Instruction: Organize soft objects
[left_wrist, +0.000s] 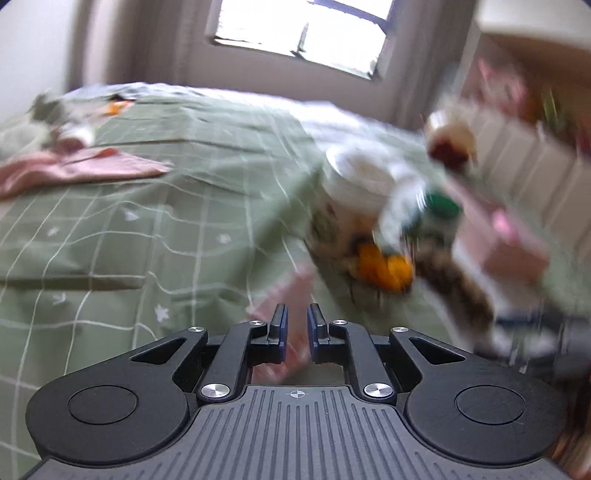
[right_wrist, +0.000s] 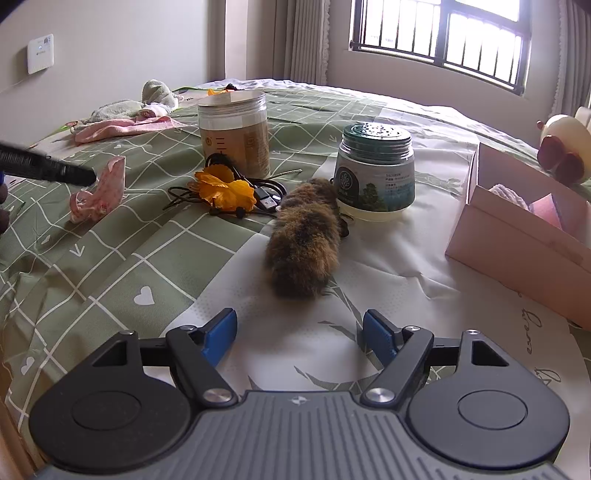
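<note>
Soft things lie scattered over the green checked bedspread (right_wrist: 110, 266), and the pink cardboard box (right_wrist: 517, 251) at the right looks like the place meant for them; something pink and something white already sit inside it. I take the box as the landmark.

Nearest to the box on its left is the green-lidded jar (right_wrist: 375, 173), and touching that jar's near side lies the brown furry tail (right_wrist: 304, 243), stretched out on the white sheet. Farther left of the box come an orange fabric flower (right_wrist: 225, 192) tangled with a black cable (right_wrist: 266, 192), a tall clear jar (right_wrist: 234, 129) behind them, then a small pink spotted cloth (right_wrist: 99, 195).

The right gripper (right_wrist: 299, 336) hovers low in front of the tail, its blue pads spread wide with nothing between them. The left gripper (left_wrist: 297, 325) is nearly closed; a pink spotted cloth appears between its fingers, but blur keeps me from telling whether it is truly pinched.

Judging by this, the step in hand is reaching for the tail. Next the right gripper should move forward, straddle the fur across its width, close gently, then carry it rightward into the box.
</note>
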